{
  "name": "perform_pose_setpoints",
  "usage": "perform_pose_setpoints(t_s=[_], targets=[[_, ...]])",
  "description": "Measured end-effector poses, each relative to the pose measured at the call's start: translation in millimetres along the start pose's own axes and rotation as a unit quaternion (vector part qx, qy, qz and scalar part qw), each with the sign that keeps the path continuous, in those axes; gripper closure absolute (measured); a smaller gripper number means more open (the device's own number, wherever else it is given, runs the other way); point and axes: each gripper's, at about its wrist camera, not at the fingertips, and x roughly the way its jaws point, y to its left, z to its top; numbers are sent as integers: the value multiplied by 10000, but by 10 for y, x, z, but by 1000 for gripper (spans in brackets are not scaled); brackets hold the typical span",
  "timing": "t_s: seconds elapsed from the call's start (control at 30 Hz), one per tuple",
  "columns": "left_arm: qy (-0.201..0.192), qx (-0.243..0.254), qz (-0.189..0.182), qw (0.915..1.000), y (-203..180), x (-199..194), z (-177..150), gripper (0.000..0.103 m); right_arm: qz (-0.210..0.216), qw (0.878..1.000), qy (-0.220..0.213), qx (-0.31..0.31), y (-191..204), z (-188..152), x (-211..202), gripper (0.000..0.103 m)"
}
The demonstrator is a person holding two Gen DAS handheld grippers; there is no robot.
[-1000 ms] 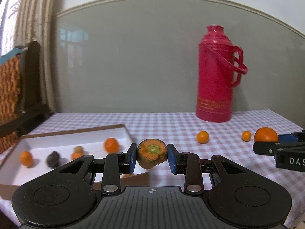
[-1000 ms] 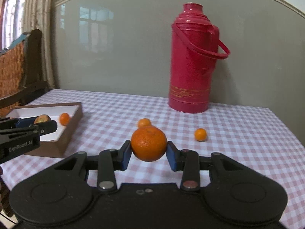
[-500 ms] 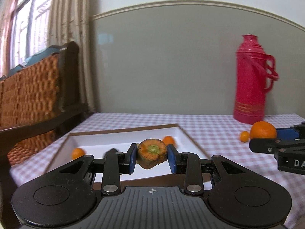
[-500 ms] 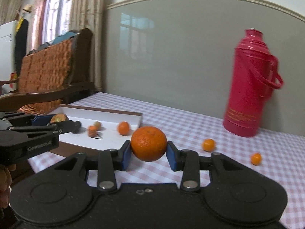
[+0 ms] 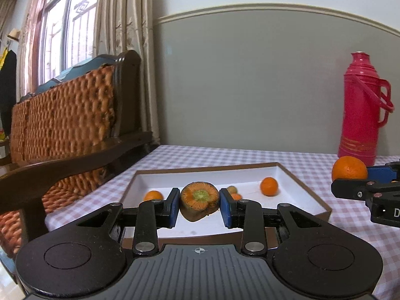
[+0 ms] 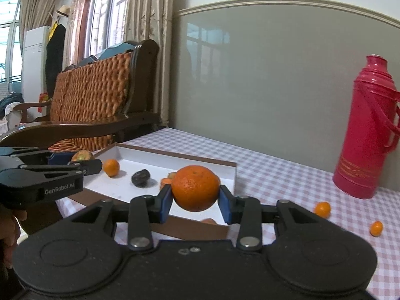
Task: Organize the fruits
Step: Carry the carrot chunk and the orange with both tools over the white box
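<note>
L gripper [image 5: 199, 204] pinching cut fruit [image 5: 200, 200] over white tray [image 5: 297, 187] | R gripper [image 6: 195, 200] clamped on big orange [image 6: 195, 187] at tray's 3 o'clock edge | 2 sm oranges [image 6: 322, 209] on tablecloth [image 6: 287, 175], 5 o'clock of thermos [image 6: 370, 147]

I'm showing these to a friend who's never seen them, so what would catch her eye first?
Probably the fruit clamped up front: the right gripper pinches a big orange, and the left gripper holds a cut brownish fruit over the white tray. Next, the tall red thermos standing by the wall on the checked tablecloth.
</note>
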Motion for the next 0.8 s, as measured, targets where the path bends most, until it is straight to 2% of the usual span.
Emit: perform_pose_setpoints(t_s=[0.4, 0.8], targets=[[-42, -186, 351, 9992, 394, 145, 47, 69, 144, 9998, -104, -72, 221, 207, 274, 72], [-64, -286, 374, 9989, 505, 398, 109, 69, 28, 9999, -113, -69, 142, 326, 583, 72]])
